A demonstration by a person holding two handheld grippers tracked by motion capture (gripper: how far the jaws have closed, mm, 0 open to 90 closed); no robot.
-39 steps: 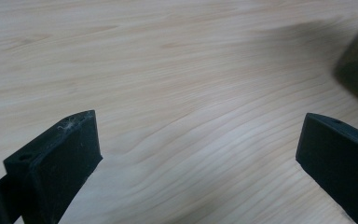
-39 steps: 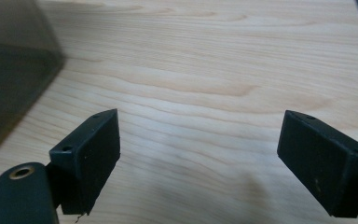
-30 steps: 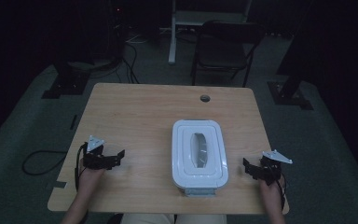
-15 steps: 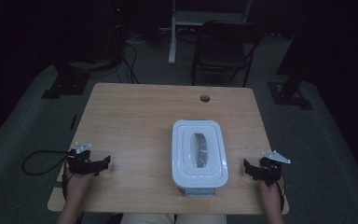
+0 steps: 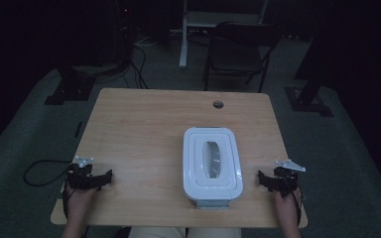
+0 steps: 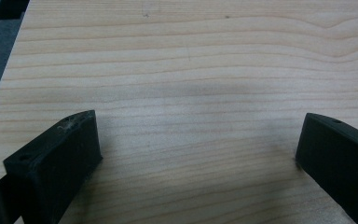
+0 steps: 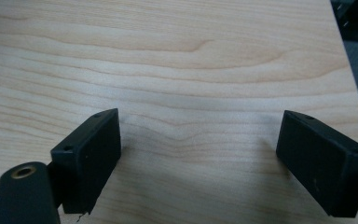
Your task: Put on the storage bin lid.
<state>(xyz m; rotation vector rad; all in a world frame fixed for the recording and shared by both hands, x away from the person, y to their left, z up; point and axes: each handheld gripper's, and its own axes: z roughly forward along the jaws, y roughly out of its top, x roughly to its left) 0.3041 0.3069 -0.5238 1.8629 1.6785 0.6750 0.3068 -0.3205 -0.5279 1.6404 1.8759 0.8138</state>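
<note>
Left gripper [image 5: 110, 176] retreated (table [image 5: 144, 124] edge), box [image 5: 212, 163] unobstructed.

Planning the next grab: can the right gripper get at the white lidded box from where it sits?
Probably yes. The right gripper rests with jaws open beside the white lidded box, and only bare table lies between them.

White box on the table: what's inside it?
The white box is lidded. Its clear oval window shows only a pale blur, so the contents cannot be made out. Both grippers rest apart from it on the table.
</note>
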